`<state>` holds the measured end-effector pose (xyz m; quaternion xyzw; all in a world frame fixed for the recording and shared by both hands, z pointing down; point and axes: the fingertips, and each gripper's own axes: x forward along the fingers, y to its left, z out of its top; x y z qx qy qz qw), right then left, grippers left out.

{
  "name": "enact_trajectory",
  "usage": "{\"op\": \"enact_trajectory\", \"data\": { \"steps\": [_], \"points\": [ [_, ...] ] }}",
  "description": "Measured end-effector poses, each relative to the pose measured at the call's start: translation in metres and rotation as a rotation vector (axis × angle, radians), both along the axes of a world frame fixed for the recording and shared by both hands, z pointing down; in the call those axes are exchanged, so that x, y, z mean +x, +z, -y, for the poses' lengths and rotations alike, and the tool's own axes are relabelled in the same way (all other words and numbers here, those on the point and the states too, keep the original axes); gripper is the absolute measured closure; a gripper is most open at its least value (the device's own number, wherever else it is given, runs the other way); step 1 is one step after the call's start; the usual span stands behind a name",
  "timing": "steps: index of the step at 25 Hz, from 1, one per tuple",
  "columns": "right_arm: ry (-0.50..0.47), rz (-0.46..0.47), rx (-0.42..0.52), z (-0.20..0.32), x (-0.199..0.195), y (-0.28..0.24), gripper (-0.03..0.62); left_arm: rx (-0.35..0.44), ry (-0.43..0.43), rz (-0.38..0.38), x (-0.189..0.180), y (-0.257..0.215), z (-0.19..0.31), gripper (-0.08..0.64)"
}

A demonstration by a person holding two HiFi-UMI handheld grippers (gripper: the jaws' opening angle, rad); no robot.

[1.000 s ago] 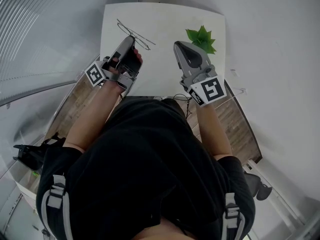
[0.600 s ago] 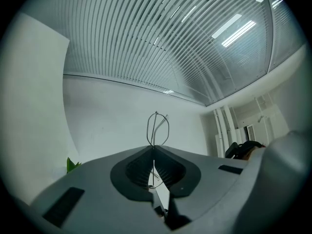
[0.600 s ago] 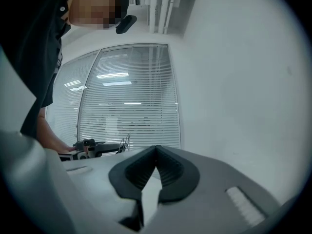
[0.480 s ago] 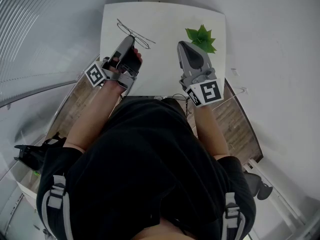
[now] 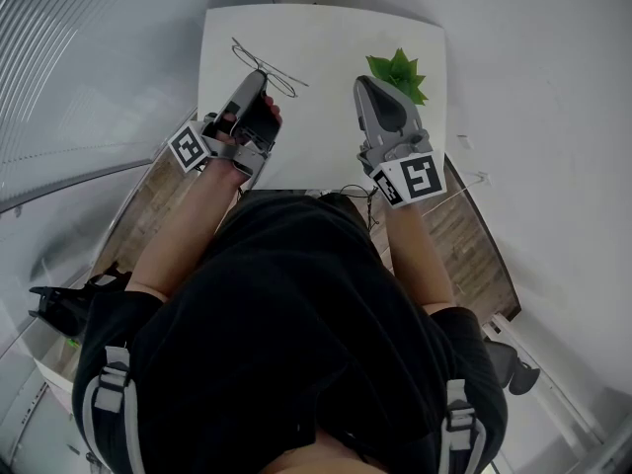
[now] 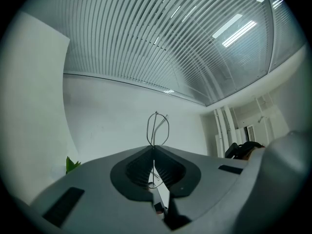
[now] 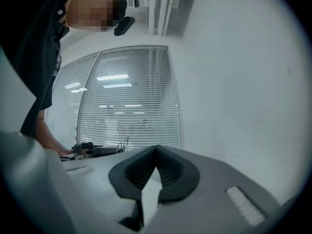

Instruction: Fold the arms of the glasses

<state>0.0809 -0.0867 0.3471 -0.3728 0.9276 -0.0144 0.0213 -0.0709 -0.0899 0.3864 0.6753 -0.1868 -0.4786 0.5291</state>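
Thin wire-framed glasses (image 5: 280, 79) lie over the back left of the white table (image 5: 326, 38). My left gripper (image 5: 261, 74) is shut on the glasses near their middle. In the left gripper view a wire loop of the glasses (image 6: 157, 127) sticks up past the closed jaws of the left gripper (image 6: 153, 148). My right gripper (image 5: 360, 83) hovers to the right of the glasses, apart from them, shut with nothing in it. In the right gripper view the right gripper (image 7: 156, 147) has its pads together, and the glasses (image 7: 123, 144) show small at the left.
A small green plant (image 5: 399, 74) stands at the table's back right, just beside the right gripper's tip. The table's near edge runs right under both hands. A window with blinds (image 7: 126, 101) fills the far side in the right gripper view.
The right gripper has swung a little to the right, its tip closer to the plant. The left gripper and the glasses have stayed put.
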Motion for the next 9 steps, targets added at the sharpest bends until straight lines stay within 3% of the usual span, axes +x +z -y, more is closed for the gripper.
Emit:
{"op": "enact_trajectory", "data": {
  "steps": [9],
  "points": [
    [-0.007, 0.001, 0.0, -0.0028, -0.0003, -0.0057, 0.581, 0.003, -0.001, -0.001, 0.0009, -0.007, -0.0009, 0.546]
  ]
}}
